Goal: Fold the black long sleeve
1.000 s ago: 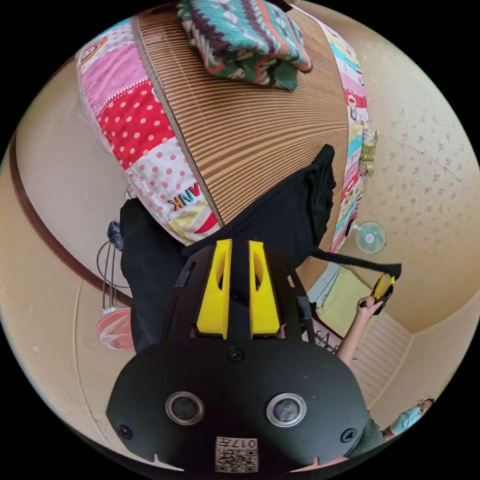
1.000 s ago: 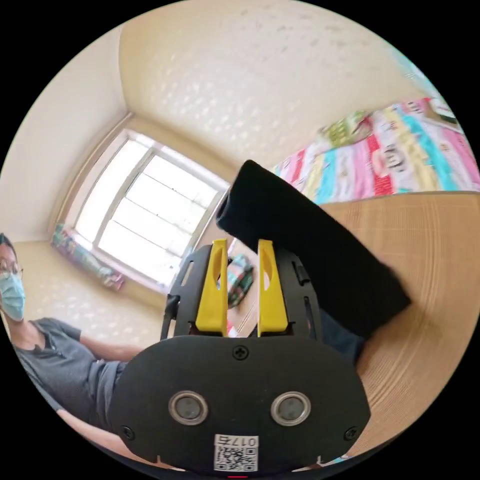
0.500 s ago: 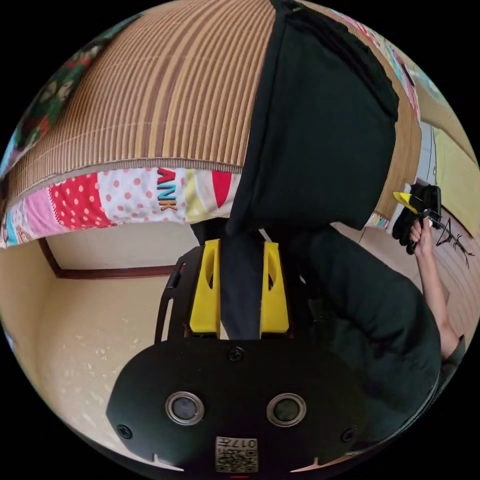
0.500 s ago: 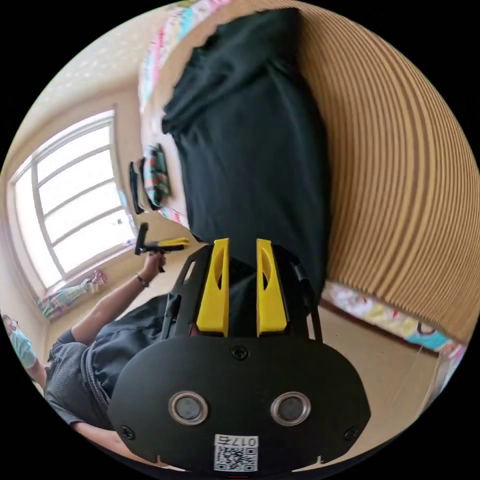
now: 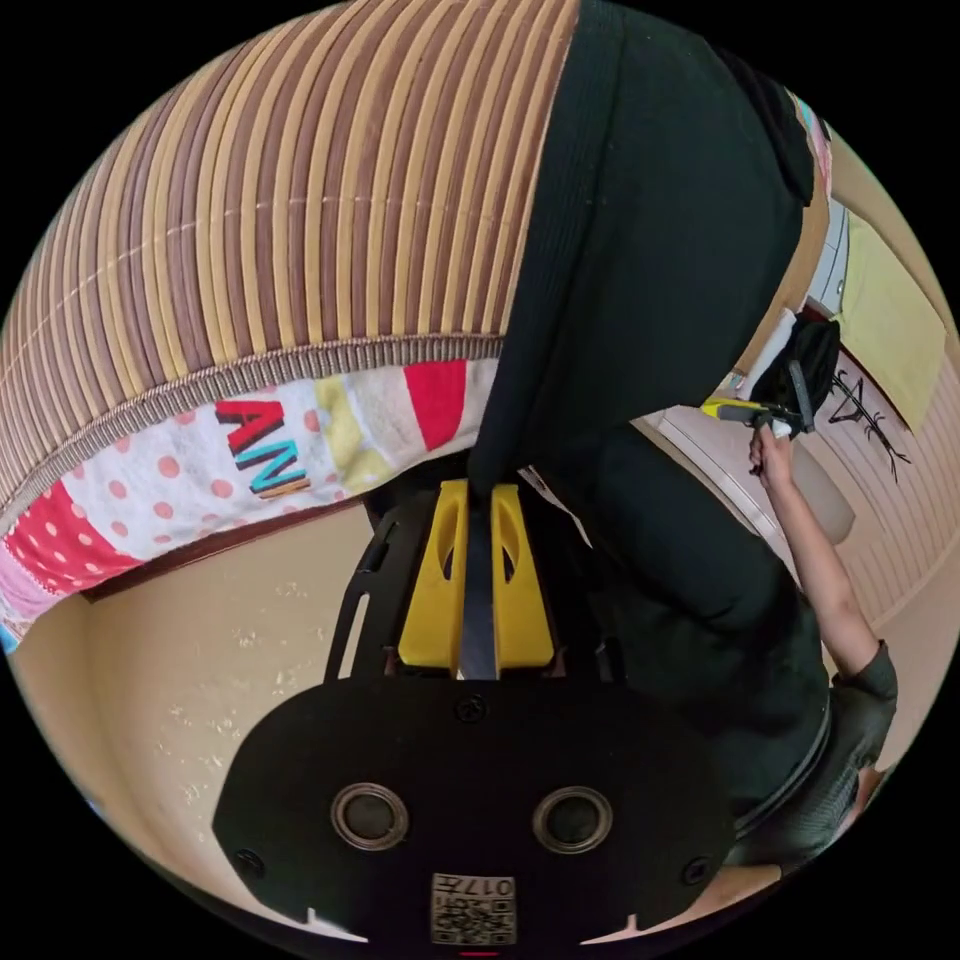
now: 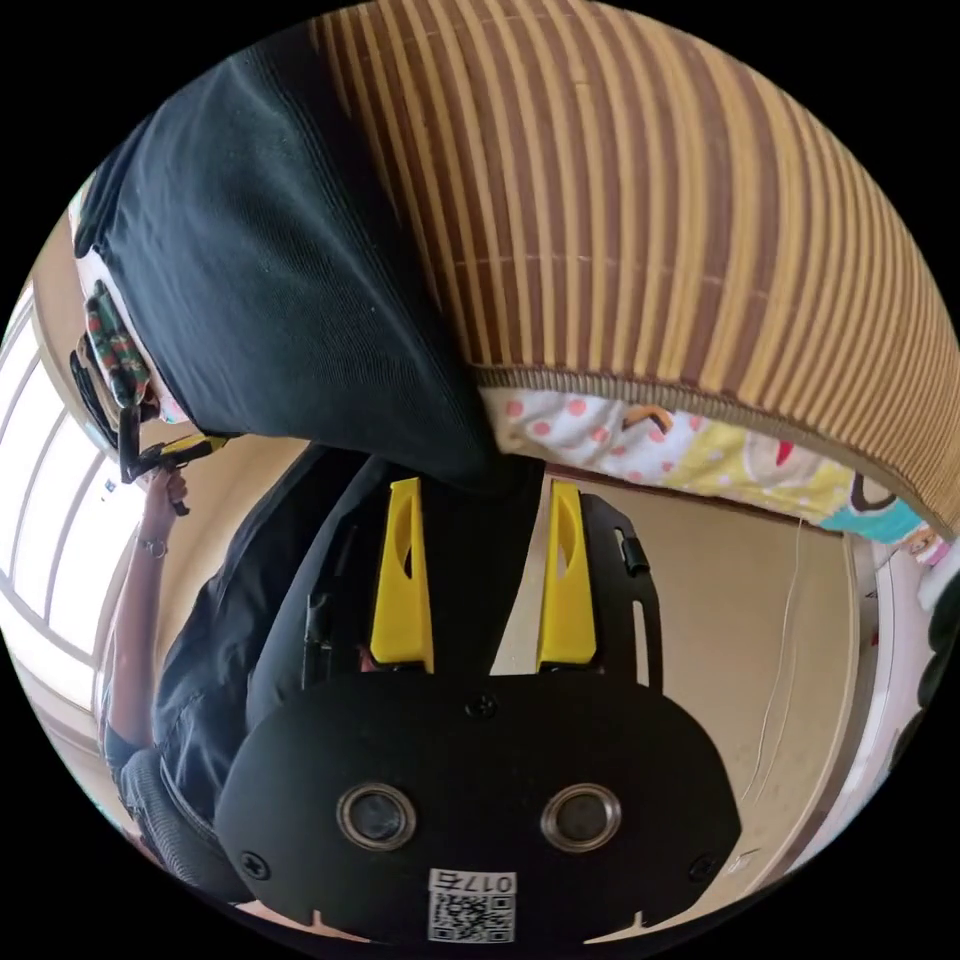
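My left claw [image 5: 477, 560] pinches the black long sleeve [image 5: 650, 260]; my right claw [image 6: 485, 575] gapes open, so it may slide off the bamboo mat [image 5: 300, 210].

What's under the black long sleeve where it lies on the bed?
The black long sleeve lies on a striped bamboo mat, which covers a patchwork quilt showing at the bed's edge. The garment's lower part hangs over that edge. Whatever is directly beneath the fabric is hidden.
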`<state>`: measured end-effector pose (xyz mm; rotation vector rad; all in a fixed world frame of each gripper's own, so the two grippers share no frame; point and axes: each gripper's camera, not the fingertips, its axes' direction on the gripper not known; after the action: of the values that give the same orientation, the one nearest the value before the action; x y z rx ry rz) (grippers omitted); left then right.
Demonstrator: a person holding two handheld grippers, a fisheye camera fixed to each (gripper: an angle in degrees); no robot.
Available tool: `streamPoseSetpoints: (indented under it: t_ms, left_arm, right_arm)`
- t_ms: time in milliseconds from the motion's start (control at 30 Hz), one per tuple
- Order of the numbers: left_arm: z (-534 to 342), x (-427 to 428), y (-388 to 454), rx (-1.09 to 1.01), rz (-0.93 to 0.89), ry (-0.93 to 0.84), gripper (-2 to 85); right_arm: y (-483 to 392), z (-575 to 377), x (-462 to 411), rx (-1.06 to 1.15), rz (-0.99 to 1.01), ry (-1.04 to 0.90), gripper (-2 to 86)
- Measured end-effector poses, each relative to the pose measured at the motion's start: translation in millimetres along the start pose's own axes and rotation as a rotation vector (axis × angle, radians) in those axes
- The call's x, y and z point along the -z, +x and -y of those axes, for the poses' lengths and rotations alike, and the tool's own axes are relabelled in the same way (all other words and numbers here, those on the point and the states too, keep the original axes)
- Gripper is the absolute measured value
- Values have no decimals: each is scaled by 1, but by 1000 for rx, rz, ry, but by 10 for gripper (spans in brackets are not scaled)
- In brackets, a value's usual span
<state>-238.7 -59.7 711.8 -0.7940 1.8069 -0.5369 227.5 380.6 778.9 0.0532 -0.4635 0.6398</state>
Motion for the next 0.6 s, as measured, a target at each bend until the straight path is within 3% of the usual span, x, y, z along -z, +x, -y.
streamPoseSetpoints:
  t_ms: [67, 167, 233, 300, 333, 400, 600]
  left_arm:
    - [-15, 22, -3, -92, -52, -40, 42]
    - [-46, 61, 2, -260, -179, -24, 41]
    - [-68, 87, 3, -350, -319, 13, 41]
    - [-89, 111, 0, -418, -464, 60, 40]
    - [-104, 127, -2, -467, -559, 101, 40]
    - [-125, 150, -3, -550, -686, 165, 40]
    - [-184, 211, 13, -948, -1088, 338, 41]
  right_arm:
    - [-3, 11, -1, 38, 1, -39, 66]
    - [0, 12, 4, 88, 17, -124, 42]
    - [6, 0, 16, 178, 163, -155, 35]
    - [19, -35, 44, 385, 568, -132, 29]
    - [23, -47, 54, 443, 678, -106, 28]
    - [39, -99, 94, 676, 1024, 34, 24]
    - [36, -193, 165, 1134, 1220, 225, 14]
